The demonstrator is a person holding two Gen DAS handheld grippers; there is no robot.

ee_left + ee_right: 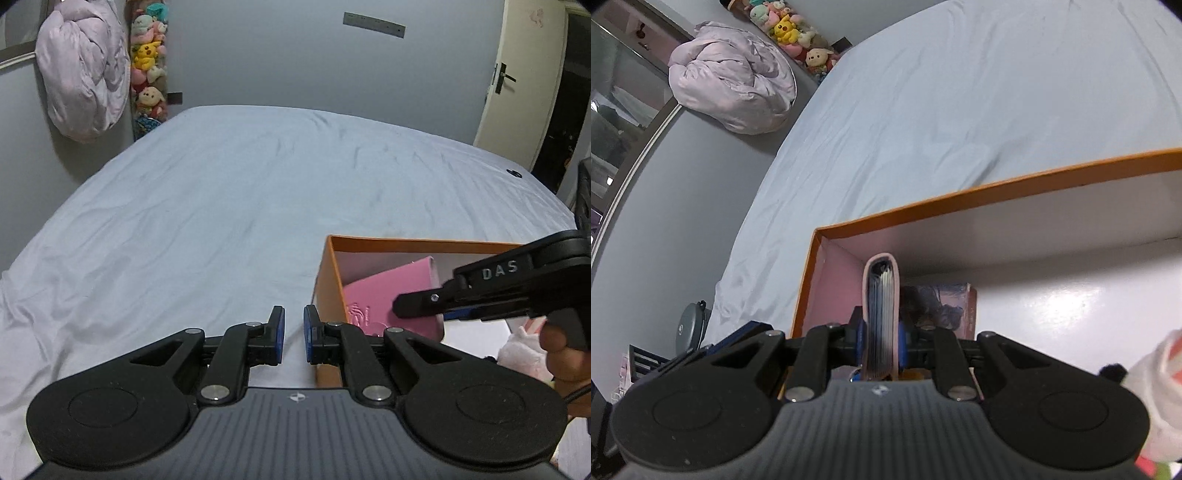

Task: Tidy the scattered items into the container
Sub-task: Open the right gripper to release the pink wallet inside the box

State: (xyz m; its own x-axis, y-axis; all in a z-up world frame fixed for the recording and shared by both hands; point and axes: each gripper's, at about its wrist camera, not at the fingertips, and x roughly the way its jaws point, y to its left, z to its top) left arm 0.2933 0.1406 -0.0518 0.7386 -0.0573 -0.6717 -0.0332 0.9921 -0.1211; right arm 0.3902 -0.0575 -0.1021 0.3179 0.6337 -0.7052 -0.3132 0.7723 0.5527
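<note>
Left wrist view: left tool (294, 334) sits over the bed (229, 206), nothing between its blue pads (280, 325). A narrow gap shows between them, but that is as closed as this tool gets, so call it closed and empty. Orange box (325, 280) lies just right of the tool tips on the sheet, open top, white inside. Right tool (400, 306) reaches in from the right, over the box, clamped on a pink notebook (384, 299) that is tilted and partly inside the box. A hand (561, 354) grips that tool's handle. White and pink plush toy (521, 343) sits in the box's near right part, under the right tool. Far left: lilac jacket (81, 74) hanging, column of stuffed toys (149, 62) beside it. Door (517, 81) far right.

Right wrist view: right tool (881, 341) is closed partway on the pink notebook (881, 295), held edge-on, pages facing the camera, pads pressing both covers. Notebook sits inside the orange box (960, 194), near its left wall. Just right of the notebook, against the far wall, stands a flat pictured item (942, 306); can't tell what. Plush toy (1152, 387) at the far right edge.
</note>
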